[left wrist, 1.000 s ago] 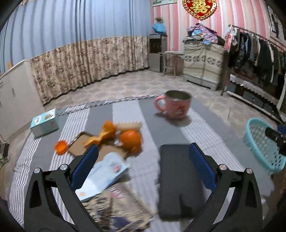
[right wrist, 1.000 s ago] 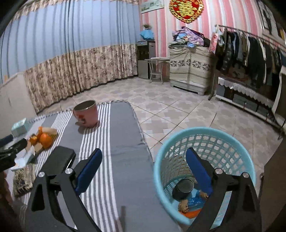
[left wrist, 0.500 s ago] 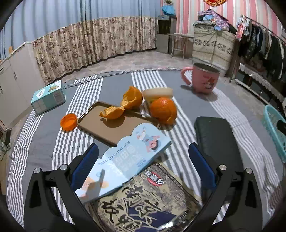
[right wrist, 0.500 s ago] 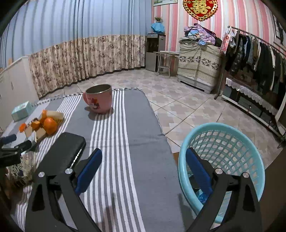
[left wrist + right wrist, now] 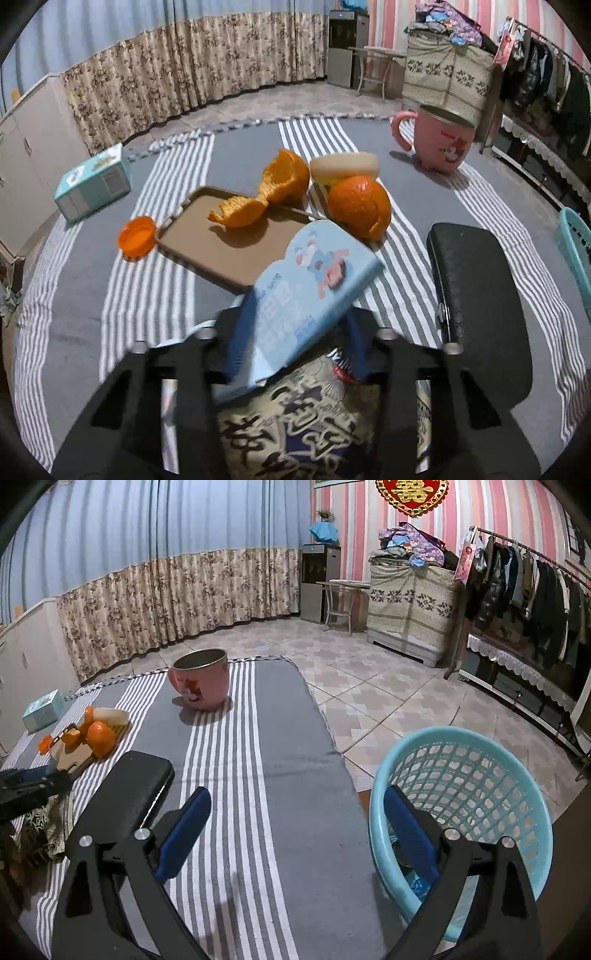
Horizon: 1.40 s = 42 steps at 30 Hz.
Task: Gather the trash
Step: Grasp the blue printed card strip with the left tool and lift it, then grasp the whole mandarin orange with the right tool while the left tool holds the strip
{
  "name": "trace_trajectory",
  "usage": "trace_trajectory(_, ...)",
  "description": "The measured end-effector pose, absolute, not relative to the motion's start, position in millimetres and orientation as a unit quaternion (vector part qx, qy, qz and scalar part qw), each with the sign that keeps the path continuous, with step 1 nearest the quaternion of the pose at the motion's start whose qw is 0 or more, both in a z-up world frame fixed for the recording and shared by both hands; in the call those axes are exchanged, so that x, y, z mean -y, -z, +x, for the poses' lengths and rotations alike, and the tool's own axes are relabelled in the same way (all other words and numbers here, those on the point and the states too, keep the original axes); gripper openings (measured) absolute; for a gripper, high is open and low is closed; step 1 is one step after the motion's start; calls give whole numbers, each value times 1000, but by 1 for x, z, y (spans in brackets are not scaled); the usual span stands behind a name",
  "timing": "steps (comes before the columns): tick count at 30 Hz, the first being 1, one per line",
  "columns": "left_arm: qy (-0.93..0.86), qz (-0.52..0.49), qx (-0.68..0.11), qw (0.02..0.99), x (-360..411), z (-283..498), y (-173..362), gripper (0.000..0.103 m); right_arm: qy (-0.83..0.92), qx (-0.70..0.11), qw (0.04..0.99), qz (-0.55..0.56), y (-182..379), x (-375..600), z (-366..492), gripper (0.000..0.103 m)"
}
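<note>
My left gripper (image 5: 295,332) is closing on a light-blue printed packet (image 5: 314,273); the packet bows upward between the blue pads, which press on its sides. Under it lies a dark printed wrapper (image 5: 306,417). Beyond are a brown tray (image 5: 221,251) with orange peel (image 5: 273,184), a peeled-open orange skin (image 5: 360,210) and an orange bottle cap (image 5: 136,236). My right gripper (image 5: 295,834) stands open over the table's right edge, with nothing in it. The turquoise basket (image 5: 461,797) sits just past that edge, its near rim by the right finger, with some rubbish at the bottom.
A black case (image 5: 476,295) lies right of the packet. A pink mug (image 5: 441,142) stands at the far right of the striped cloth, and a teal tissue box (image 5: 94,182) at the far left. Tiled floor, a clothes rack and cabinets surround the table.
The left gripper came down and forward over the blue packet, and its jaws closed from wide apart onto it, buckling it upward. The right gripper shifted slightly left, staying open by the basket.
</note>
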<state>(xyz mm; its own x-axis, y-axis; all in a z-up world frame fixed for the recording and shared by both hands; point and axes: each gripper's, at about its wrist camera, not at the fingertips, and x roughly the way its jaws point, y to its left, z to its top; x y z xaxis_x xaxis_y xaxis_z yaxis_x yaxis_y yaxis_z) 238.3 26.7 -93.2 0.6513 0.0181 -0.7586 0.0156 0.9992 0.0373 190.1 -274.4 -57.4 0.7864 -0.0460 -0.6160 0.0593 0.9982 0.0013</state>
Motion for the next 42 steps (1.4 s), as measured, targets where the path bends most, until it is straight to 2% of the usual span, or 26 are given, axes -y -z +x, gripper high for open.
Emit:
trace_trajectory(1,0,25,-413,910,-28,236,91,24,28,-325,945,10,57,274,190,93)
trace_trajectory(4,0,32,-397,917,-35,226,80,13,23,-324,946,11,58,275,190,93)
trace_trajectory(10,-7,29,-372,928,-61,221,64,5,16,-326,945,-2,60,270,189,93)
trace_trajectory(25,-17,4,-294,956,-114,234,11,5,-4,-334,943,-16,61,229,198,93)
trace_trajectory(42,-56,-17,-270,961,-159,255,36,5,-79,-342,933,-83,64,88,259,92)
